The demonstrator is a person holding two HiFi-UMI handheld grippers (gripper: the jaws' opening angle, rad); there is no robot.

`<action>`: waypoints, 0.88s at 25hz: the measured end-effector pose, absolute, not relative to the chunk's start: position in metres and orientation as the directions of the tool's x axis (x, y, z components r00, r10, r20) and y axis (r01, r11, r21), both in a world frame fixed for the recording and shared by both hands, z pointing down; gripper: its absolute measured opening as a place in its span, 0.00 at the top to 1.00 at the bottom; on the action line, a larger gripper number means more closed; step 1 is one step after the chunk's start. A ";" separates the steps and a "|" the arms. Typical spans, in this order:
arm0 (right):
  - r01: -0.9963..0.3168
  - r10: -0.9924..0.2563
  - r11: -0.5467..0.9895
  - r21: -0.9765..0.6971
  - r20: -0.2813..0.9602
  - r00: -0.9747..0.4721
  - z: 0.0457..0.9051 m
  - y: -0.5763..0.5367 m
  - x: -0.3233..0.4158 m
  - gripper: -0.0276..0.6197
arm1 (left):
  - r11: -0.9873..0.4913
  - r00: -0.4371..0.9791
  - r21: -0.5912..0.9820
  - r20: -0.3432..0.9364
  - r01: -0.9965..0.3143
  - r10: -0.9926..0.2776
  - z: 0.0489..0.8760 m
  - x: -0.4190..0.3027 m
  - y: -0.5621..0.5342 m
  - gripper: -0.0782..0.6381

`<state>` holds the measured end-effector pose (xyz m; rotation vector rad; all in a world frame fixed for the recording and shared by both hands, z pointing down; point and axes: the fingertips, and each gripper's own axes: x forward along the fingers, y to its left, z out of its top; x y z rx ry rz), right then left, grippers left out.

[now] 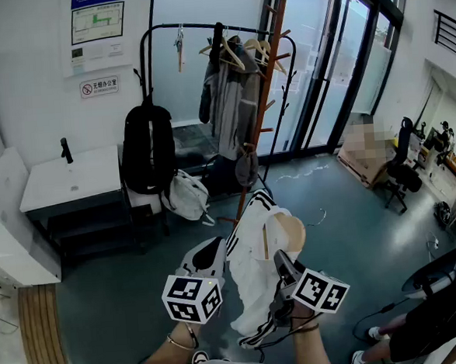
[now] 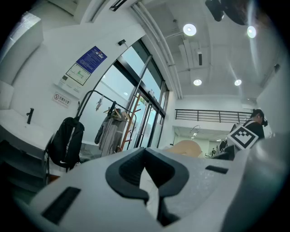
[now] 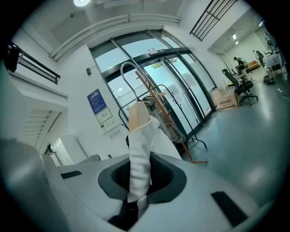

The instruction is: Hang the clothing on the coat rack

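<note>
Both hands low centre, roughly level. Left hand-held gripper (image 1: pixel 209 261) pinches the soft white, black-striped garment (image 1: pixel 254 280); right hand-held gripper (image 1: pixel 283 264) clamps its cloth below the rounded wooden hanger (image 1: pixel 291 230).

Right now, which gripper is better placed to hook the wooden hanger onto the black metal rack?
Likely right gripper: it clamps the white striped garment below the wooden hanger, facing the black metal rack.

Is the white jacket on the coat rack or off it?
Off: the jacket hangs clamped in the right gripper, short of the coat rack.
</note>
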<state>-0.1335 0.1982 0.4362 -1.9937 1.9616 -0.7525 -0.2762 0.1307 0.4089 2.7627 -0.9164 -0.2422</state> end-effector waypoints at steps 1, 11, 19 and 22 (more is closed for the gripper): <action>-0.858 -0.981 -0.069 -0.509 0.191 -0.034 0.435 0.199 -0.135 0.86 | -0.780 0.791 0.263 -0.087 -0.568 -0.606 0.408 -0.279 0.131 0.88; -0.857 -0.981 -0.088 -0.507 0.196 -0.015 0.430 0.200 -0.149 0.86 | -0.778 0.793 0.292 -0.093 -0.556 -0.601 0.411 -0.297 0.128 0.88; -0.829 -0.983 -0.080 -0.554 0.183 -0.028 0.436 0.192 -0.161 0.86 | -0.790 0.809 0.295 -0.088 -0.537 -0.582 0.419 -0.310 0.114 0.88; -0.823 -0.983 -0.091 -0.561 0.183 -0.016 0.439 0.191 -0.159 0.86 | -0.796 0.818 0.300 -0.077 -0.526 -0.569 0.425 -0.308 0.111 0.88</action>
